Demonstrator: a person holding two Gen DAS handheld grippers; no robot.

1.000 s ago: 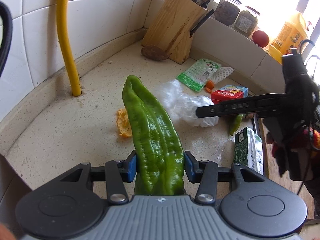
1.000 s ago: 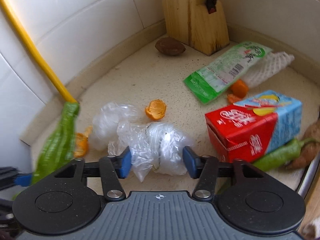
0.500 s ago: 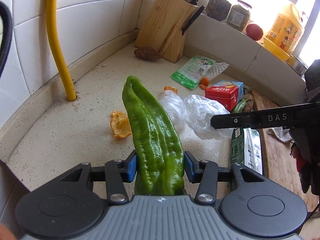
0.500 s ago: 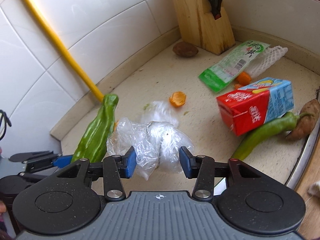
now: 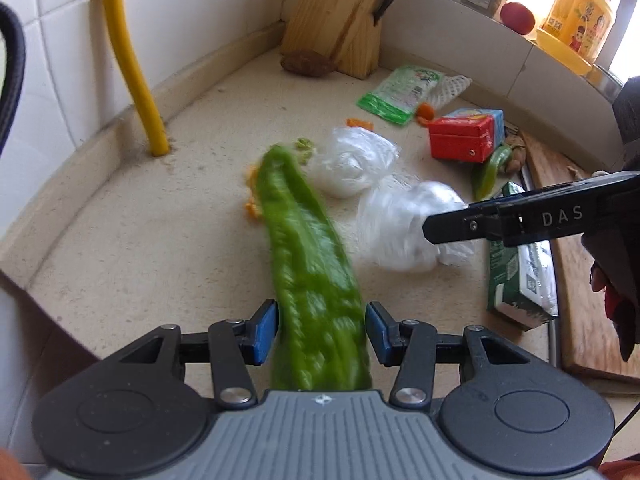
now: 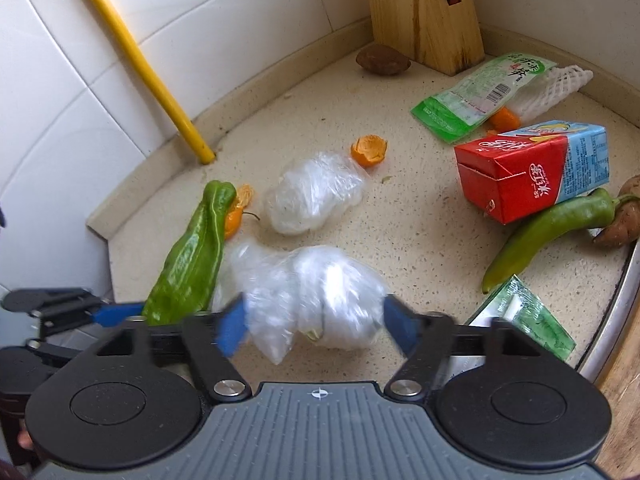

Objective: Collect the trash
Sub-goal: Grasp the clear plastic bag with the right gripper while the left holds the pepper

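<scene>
The left gripper [image 5: 321, 332] is clamping a long wrinkled green pepper [image 5: 308, 264] between its blue pads, the pepper sticking out forward above the speckled countertop [image 5: 160, 240]. The right gripper [image 6: 316, 320] is pinching a crumpled clear plastic bag [image 6: 316, 300] — jaws partly closed, pads pressing into both sides of the bundle, which is blurring. A second clear bag [image 6: 312, 200] is lying just beyond it, orange peel [image 6: 369, 150] nearby. Further right, a red-and-blue drink carton [image 6: 532, 168] is resting against another green pepper [image 6: 548, 232] — and a green wrapper [image 6: 480, 96] is sitting near the wooden knife block [image 6: 424, 12].
</scene>
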